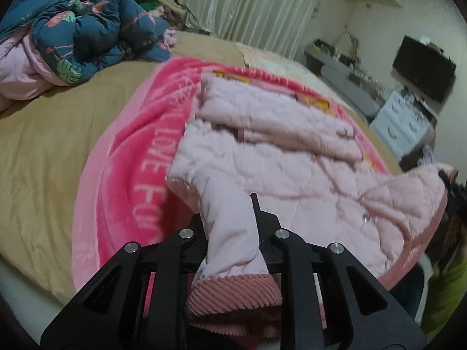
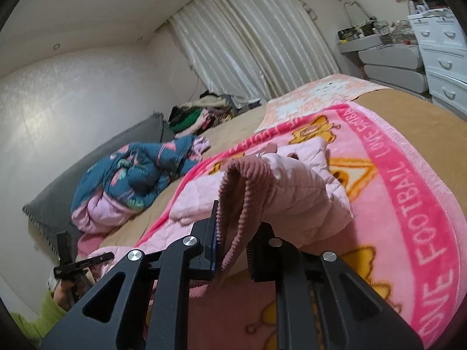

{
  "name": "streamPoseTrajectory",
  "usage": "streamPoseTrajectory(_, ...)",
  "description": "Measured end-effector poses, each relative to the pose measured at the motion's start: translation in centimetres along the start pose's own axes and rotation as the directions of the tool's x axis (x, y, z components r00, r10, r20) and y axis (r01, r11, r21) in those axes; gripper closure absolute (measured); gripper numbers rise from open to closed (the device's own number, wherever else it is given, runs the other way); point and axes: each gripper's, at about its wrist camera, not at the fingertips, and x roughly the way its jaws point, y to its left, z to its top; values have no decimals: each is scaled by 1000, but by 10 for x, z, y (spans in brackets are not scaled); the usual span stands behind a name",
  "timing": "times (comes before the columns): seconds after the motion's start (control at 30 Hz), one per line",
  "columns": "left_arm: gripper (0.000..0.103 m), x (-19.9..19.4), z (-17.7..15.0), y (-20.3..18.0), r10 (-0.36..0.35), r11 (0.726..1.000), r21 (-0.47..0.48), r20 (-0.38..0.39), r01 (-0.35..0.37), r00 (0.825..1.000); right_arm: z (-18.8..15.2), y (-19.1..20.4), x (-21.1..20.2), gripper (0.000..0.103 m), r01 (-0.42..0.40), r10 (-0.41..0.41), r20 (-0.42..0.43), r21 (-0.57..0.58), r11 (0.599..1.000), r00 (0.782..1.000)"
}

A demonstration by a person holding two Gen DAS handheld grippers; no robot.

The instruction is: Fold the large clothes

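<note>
A pale pink quilted jacket (image 1: 277, 157) lies spread on a bright pink blanket (image 1: 131, 175) on the bed. My left gripper (image 1: 230, 224) is shut on one sleeve just above its ribbed corduroy cuff (image 1: 233, 297), and the sleeve is lifted off the blanket. In the right wrist view, my right gripper (image 2: 238, 227) is shut on another corduroy-trimmed edge (image 2: 248, 175) of the jacket (image 2: 303, 192), which it holds raised so that the cloth drapes over the fingers. The left gripper (image 2: 70, 259) shows small at the lower left there.
A tan sheet (image 1: 43, 145) covers the bed. A bundled blue flowered quilt (image 1: 73, 29) lies at the far left, with a heap of clothes (image 2: 198, 113) by the curtain. White drawers (image 1: 402, 122), a grey shelf and a dark screen (image 1: 423, 67) stand beyond the bed. A green sleeve (image 2: 43, 312) shows.
</note>
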Motion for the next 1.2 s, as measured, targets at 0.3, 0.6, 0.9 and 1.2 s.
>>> streamPoseTrajectory(0.3, 91, -3, 29, -6, -35, 998, -58, 76, 40, 996, 15, -8, 16, 92, 8, -14, 77, 77, 997, 997)
streamPoseTrajectory(0.6, 92, -2, 66, -9, -61, 992, -99, 142, 75, 988, 43, -12, 33, 92, 2, -16, 127, 107, 994, 992)
streamPoseTrajectory(0.9, 92, 3, 111, -19, -82, 987, -120, 215, 110, 973, 72, -16, 45, 92, 8, -31, 170, 132, 991, 985)
streamPoseTrajectory(1.2, 92, 11, 143, -25, -36, 990, -124, 273, 72, 961, 105, -16, 59, 92, 25, -53, 208, 136, 990, 977)
